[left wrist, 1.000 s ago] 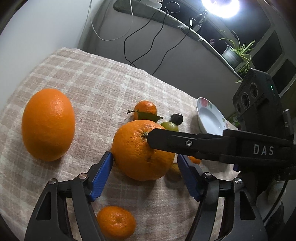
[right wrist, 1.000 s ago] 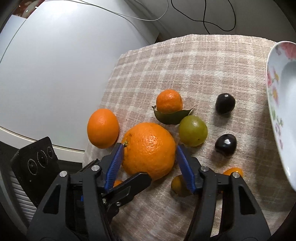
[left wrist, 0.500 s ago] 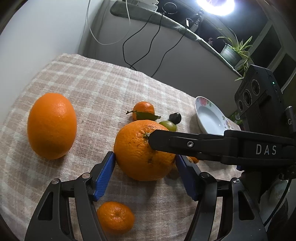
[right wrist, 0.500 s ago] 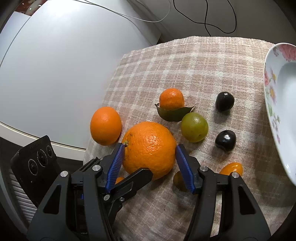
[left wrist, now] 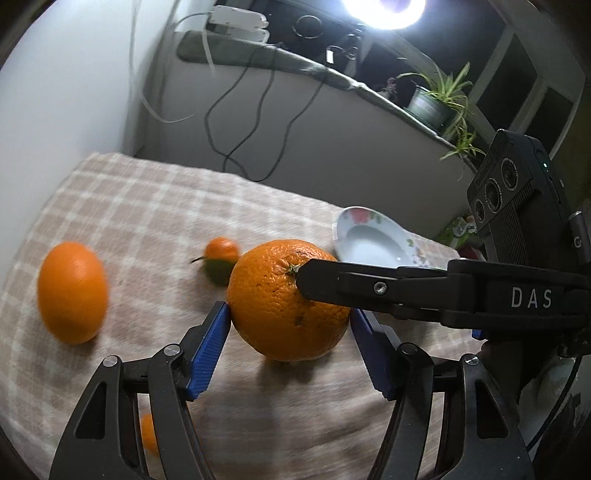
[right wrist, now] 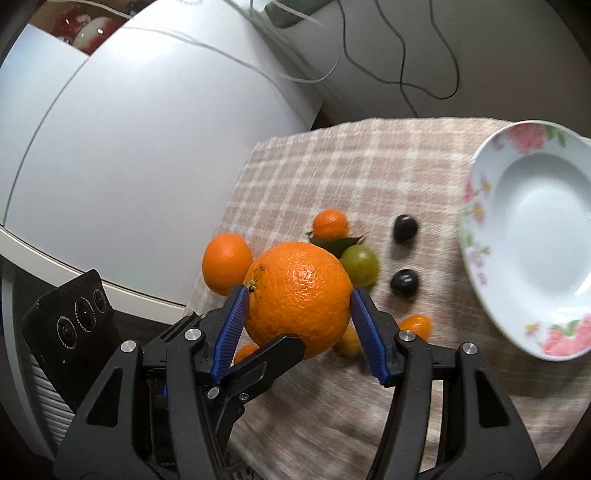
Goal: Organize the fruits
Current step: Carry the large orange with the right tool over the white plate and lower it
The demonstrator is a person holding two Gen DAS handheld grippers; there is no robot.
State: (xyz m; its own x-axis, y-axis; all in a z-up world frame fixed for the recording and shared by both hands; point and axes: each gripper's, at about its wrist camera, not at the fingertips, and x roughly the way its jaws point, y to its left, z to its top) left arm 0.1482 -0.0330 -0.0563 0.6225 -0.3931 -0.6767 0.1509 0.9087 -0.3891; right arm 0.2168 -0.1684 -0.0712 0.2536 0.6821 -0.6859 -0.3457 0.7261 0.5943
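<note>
While both grippers clamp the big orange (left wrist: 288, 299) mid-frame, left gripper (left wrist: 290, 334), right gripper (right wrist: 297, 315), checked cloth (right wrist: 369, 177), floral plate (right wrist: 532, 243) right, white wall (left wrist: 66, 81) upper left, lamp glare (left wrist: 384, 11) top.

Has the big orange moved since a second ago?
Yes. The big orange, clamped by both grippers, has lifted off the checked cloth, now overlapping the green fruit.

Checked cloth (right wrist: 369, 166) covers table; on it: floral plate (right wrist: 480, 206), oval orange (left wrist: 72, 291), two dark plums (right wrist: 405, 229).
</note>
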